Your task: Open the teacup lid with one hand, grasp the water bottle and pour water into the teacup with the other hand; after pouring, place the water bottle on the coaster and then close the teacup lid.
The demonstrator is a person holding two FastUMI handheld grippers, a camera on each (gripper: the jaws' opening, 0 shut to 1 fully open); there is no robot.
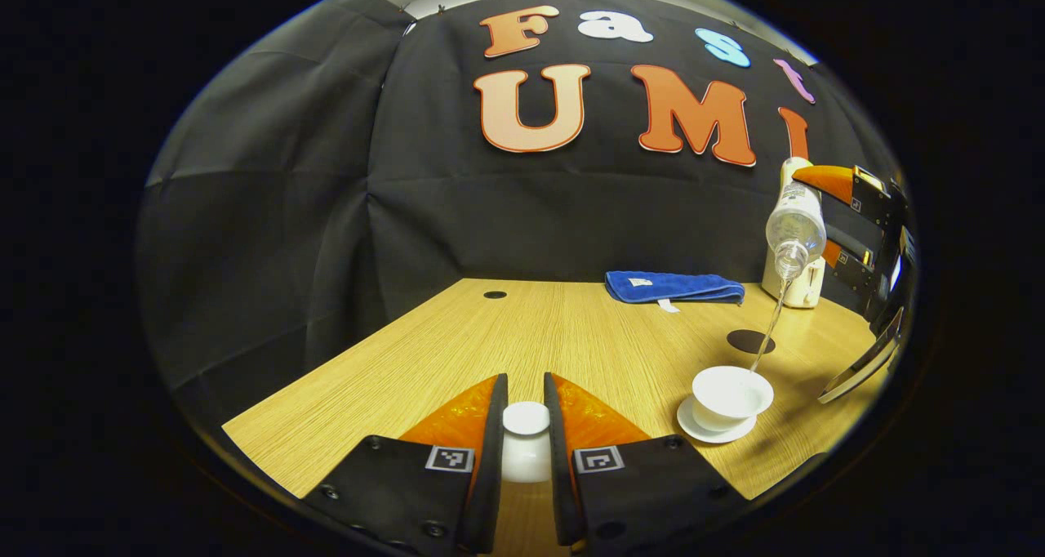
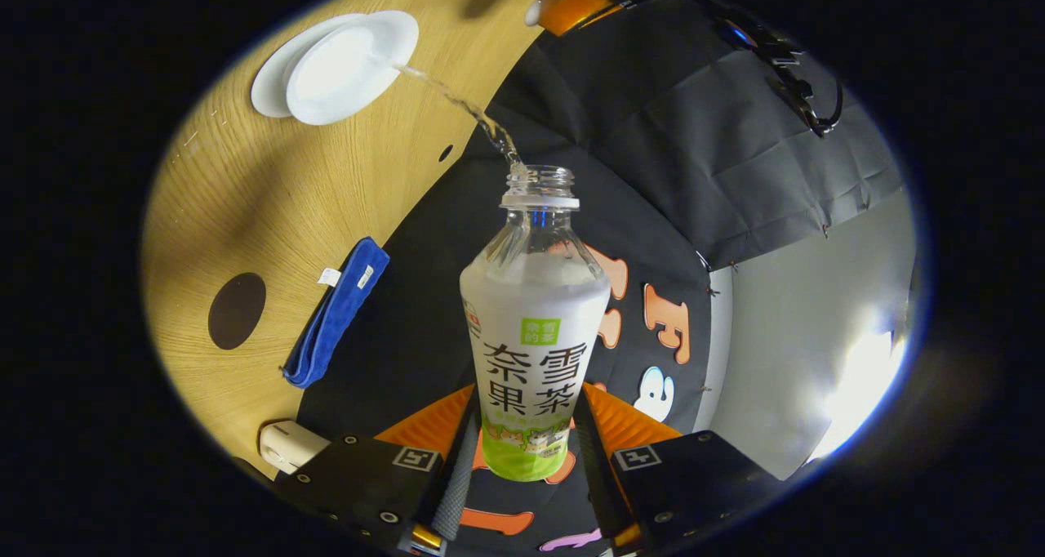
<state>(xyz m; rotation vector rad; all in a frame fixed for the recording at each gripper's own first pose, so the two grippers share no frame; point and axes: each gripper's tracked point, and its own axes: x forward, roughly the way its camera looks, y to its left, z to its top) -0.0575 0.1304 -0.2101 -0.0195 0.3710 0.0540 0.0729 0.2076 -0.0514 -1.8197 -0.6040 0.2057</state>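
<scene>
In the left gripper view my left gripper [image 1: 526, 414] is shut on the white teacup lid [image 1: 526, 438], held just above the table's near edge. To its right the uncovered white teacup [image 1: 731, 394] stands on its saucer [image 1: 692, 430]. The right gripper [image 1: 849, 218] holds the clear water bottle [image 1: 794, 218] tipped neck-down over the cup, a thin stream falling in. In the right gripper view my right gripper [image 2: 529, 451] is shut on the labelled water bottle [image 2: 532, 328]; water runs from its mouth to the teacup [image 2: 347, 67]. The dark round coaster [image 1: 750, 341] lies behind the cup.
A folded blue cloth [image 1: 673, 287] lies at the back of the wooden table [image 1: 457, 353], with a small white device [image 1: 804, 287] beside it. The coaster [image 2: 237, 310] and the cloth [image 2: 336, 312] sit close together. A small dark hole [image 1: 495, 294] marks the back left.
</scene>
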